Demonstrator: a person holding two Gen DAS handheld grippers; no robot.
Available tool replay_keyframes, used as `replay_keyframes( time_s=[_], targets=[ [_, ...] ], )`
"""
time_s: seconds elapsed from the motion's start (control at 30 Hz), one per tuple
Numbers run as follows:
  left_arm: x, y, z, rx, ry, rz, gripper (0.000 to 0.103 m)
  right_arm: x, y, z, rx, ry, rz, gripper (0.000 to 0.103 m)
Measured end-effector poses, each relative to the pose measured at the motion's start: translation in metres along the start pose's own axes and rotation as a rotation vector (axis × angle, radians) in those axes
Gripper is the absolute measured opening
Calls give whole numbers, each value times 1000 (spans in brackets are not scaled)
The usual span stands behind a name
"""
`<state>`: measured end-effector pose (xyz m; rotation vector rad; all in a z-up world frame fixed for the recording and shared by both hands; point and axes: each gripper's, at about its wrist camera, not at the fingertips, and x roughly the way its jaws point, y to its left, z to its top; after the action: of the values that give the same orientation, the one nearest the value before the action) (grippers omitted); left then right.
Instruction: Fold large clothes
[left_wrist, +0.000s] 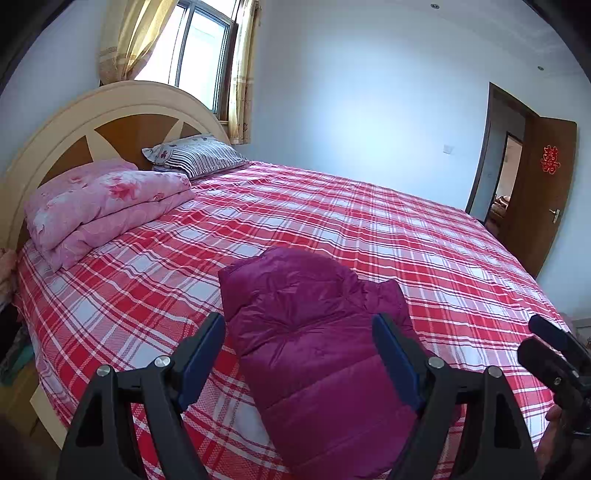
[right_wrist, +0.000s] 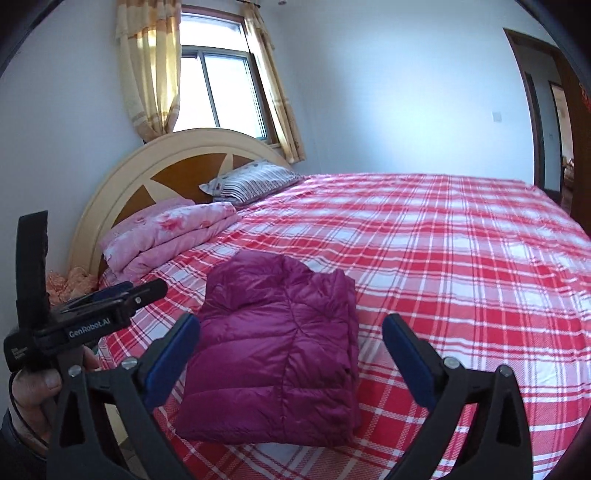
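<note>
A magenta puffer jacket (left_wrist: 314, 343) lies folded into a compact block on the red plaid bed sheet (left_wrist: 332, 221), near the bed's front edge. It also shows in the right wrist view (right_wrist: 280, 350). My left gripper (left_wrist: 299, 325) is open and empty, held above the jacket with a finger on each side. My right gripper (right_wrist: 291, 328) is open and empty, above the jacket too. The right gripper shows at the right edge of the left wrist view (left_wrist: 554, 354). The left gripper shows at the left of the right wrist view (right_wrist: 107, 302).
A folded pink floral quilt (left_wrist: 107, 206) and a striped pillow (left_wrist: 199, 155) lie by the rounded headboard (left_wrist: 122, 107). A curtained window (left_wrist: 199, 55) is behind it. An open brown door (left_wrist: 543, 192) stands at the right.
</note>
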<state>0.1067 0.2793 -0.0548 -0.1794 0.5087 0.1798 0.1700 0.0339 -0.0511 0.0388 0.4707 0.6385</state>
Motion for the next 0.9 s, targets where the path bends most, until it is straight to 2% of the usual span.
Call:
replay_keyframes(
  time_s=[0.4, 0.9],
  targets=[
    [-7, -13, -2, 42, -9, -7, 82, -20, -1, 3, -15, -46, -40, 103],
    [-11, -20, -2, 54, -16, -20, 82, -34, 4, 7, -29, -82, -42, 103]
  ],
)
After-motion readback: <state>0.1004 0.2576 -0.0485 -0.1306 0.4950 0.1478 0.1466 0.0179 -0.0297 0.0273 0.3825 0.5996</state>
